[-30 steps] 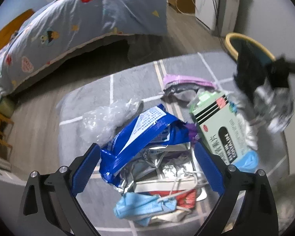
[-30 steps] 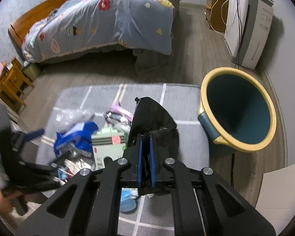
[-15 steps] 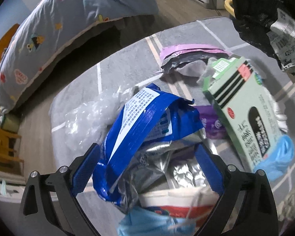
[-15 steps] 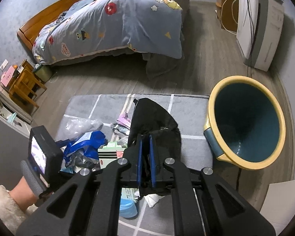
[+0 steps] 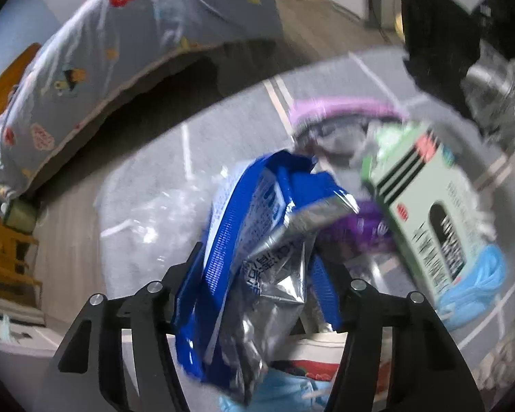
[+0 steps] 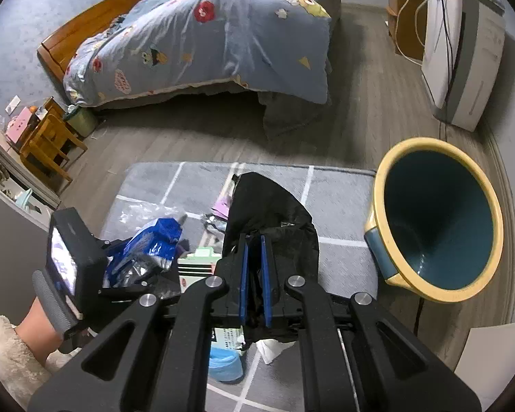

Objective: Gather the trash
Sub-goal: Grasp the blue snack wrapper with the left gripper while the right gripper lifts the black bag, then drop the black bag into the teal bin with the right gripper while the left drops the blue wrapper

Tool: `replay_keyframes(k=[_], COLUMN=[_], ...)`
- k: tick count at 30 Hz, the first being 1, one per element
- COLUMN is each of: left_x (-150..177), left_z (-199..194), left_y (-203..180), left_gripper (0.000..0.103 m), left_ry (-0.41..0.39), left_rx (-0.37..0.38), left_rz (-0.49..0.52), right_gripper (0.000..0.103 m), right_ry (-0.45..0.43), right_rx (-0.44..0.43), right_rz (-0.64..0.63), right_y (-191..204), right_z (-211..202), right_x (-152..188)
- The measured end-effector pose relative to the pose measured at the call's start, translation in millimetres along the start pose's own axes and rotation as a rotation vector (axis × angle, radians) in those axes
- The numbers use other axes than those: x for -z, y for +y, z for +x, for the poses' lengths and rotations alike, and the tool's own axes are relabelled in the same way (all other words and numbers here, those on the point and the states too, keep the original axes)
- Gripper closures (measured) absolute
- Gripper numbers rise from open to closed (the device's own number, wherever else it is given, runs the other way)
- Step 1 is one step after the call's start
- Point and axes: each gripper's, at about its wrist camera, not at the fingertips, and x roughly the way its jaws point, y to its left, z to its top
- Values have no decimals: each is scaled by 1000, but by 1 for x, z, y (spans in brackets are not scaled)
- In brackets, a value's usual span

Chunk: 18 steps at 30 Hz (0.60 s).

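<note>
Trash waits on the rug [image 6: 340,206], so the left gripper [image 5: 254,274] pinches the blue snack bag [image 5: 257,213] above it while the right gripper [image 6: 253,267] holds the black bag [image 6: 267,206] shut-tight, ready.

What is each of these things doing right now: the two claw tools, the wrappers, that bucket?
left gripper: shut on the blue wrapper
blue wrapper: crumpled, gripped
right gripper: shut on the black bag
black bag: pinched, held up
green box: lying on the rug
bucket: tipped, mouth showing
</note>
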Motion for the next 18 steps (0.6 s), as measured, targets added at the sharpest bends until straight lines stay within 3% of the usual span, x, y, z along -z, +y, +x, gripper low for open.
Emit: replay_keyframes(k=[10,18], left_x=[-19,-64], left_z=[-59,-103], left_y=[22,4], left_gripper=[46,46], left_ry=[-177,-290], left_rx=[76,154], left_rz=[-165,-156], right_gripper=[96,96], right_ry=[-61,-164], right_rx=[-17,-5], right_rz=[17,136], right_y=[-4,-56], right_z=[-24,-58], right_x=[-7,-31])
